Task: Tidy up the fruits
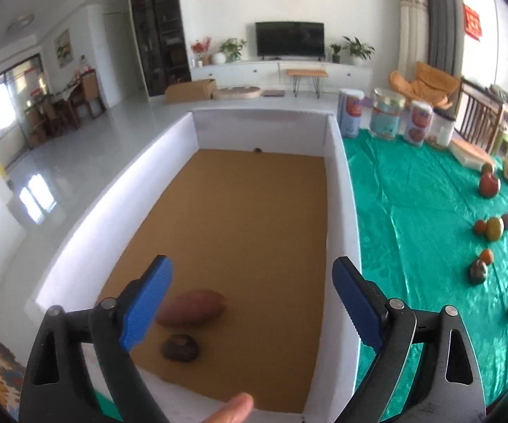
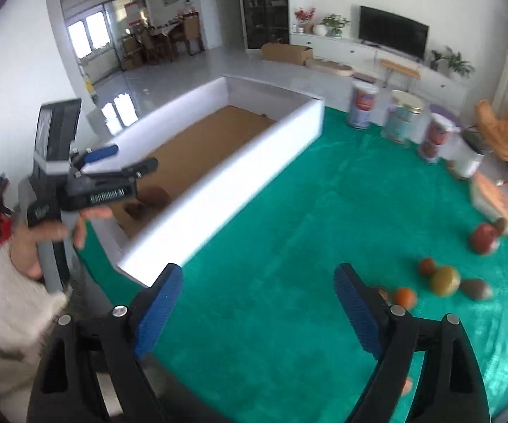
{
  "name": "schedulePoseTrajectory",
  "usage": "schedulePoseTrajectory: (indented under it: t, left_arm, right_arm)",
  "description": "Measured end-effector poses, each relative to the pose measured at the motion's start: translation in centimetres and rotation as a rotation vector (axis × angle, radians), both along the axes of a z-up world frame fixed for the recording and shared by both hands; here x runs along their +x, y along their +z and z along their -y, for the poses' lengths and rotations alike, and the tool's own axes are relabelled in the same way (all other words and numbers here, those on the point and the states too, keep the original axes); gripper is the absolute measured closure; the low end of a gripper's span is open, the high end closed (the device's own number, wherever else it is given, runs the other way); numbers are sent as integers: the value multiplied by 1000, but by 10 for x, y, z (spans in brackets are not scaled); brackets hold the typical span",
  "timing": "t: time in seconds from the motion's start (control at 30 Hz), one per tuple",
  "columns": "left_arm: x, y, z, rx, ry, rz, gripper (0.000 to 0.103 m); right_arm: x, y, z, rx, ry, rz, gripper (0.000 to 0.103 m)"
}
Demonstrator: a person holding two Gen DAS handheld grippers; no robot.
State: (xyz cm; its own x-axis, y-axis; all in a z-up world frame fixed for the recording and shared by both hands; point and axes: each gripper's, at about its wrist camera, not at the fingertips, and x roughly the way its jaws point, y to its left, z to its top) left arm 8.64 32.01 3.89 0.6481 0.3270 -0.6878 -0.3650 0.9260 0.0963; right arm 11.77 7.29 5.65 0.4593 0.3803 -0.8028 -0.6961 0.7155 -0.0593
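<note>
While both the left hand-held gripper and right hand-held gripper gape wide and empty, two brown fruits lie at seven o'clock in the white-walled, cardboard-floored box, so fetching the round orange fruit at three o'clock seems next.

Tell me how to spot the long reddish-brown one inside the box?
Find the big white box with the brown floor, beside the green cloth. Look at its near end, just under the left gripper. The long reddish-brown one lies there, oval and lighter, while the dark lump beside it is smaller and rounder.
</note>
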Motion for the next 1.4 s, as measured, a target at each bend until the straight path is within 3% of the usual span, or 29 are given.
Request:
schedulePoseTrajectory:
  t: [0.1,0.13,0.17,0.23,0.3,0.33,0.4,0.53,0.67,0.77,0.83,1.0,1.07,1.13,1.17,1.2,1.27,1.4]
  left_arm:
    - [22,-28,22,-55,-60,-98,15]
    - [27,-35,31,-42,-76,-131,19]
    - [29,-39,43,18,-94,-145,26]
    - [25,-36,65,100,-96,-112,32]
    - [14,-32,78,47,-83,-69,32]
    - [6,-32,85,21,-86,-54,32]
    - [-9,-31,108,40,-112,-38,32]
    - [-37,-25,143,24,-127,15,31]
    - [-25,-23,162,38,-69,54,29]
    - [-6,-20,161,-48,3,44,28]
    - [-4,-20,163,-83,-18,29,27]
    - [-7,-18,175,-22,-79,24,25]
    - [-16,-6,175,-1,-37,80,25]
    - [-31,11,184,54,-13,190,17]
    - [-42,21,193,85,-24,260,7]
    - [-53,29,201,98,-41,317,4]
    - [-70,37,218,61,-109,355,3]
    - [-69,11,253,-132,-290,220,2]
  right_arm:
    - [-32,-24,84,-36,-146,18,11]
    - [-41,-37,105,-26,-198,5,11]
    - [-50,-45,128,-2,-252,-9,11]
    - [-65,-62,164,63,-356,-13,11]
    - [-76,-72,184,123,-443,13,11]
    - [-78,-75,188,153,-477,33,11]
    - [-84,-77,191,201,-522,70,11]
    - [-91,-80,181,211,-498,100,11]
    - [-85,-91,181,207,-499,73,11]
    - [-84,-91,192,239,-524,70,11]
    - [-85,-90,200,241,-548,85,11]
    - [-96,-83,220,256,-607,141,11]
    - [-101,-75,231,260,-646,201,11]
    - [-107,-65,244,260,-689,280,10]
    - [-110,-61,250,258,-709,314,7]
    - [-111,-59,255,257,-726,338,2]
    - [-113,-60,263,265,-752,354,0]
    - [-106,-78,264,281,-760,272,0]
